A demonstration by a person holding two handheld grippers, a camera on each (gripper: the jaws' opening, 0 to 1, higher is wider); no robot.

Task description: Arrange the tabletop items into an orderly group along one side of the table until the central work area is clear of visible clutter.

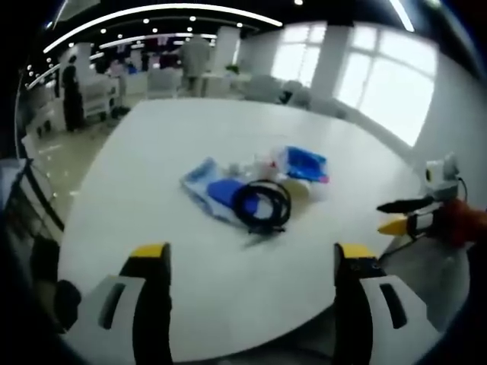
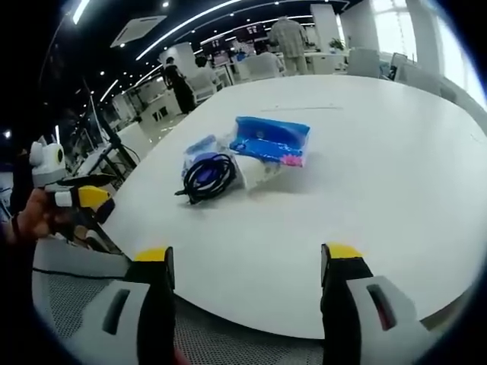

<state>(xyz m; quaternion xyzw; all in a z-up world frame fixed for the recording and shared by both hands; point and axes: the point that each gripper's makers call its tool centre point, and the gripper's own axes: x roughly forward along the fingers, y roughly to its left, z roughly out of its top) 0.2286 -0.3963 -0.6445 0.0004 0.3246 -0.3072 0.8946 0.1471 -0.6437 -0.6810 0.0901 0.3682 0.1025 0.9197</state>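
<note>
A small heap of items lies mid-table on the white round table [image 1: 190, 289]: a blue pouch [image 1: 214, 190], a black coiled cable [image 1: 262, 204], a blue packet [image 1: 304, 163] and something white [image 1: 262, 163] between them. My left gripper [image 1: 251, 255] stands open over the table's near edge, well short of the heap. The right gripper view has the same cable [image 2: 209, 175], blue packet [image 2: 270, 139] and pouch [image 2: 199, 146] ahead. My right gripper [image 2: 248, 255] is open with nothing in it. Each gripper also shows from the side: the right gripper [image 1: 407, 217], the left gripper [image 2: 80, 199].
A hand [image 1: 459, 222] holds the right gripper at the table's rim. Grey mesh [image 2: 76, 304] lies below the table edge near me. People [image 1: 72, 95] stand among desks and chairs across the room. Bare table surface [image 2: 396, 152] surrounds the heap.
</note>
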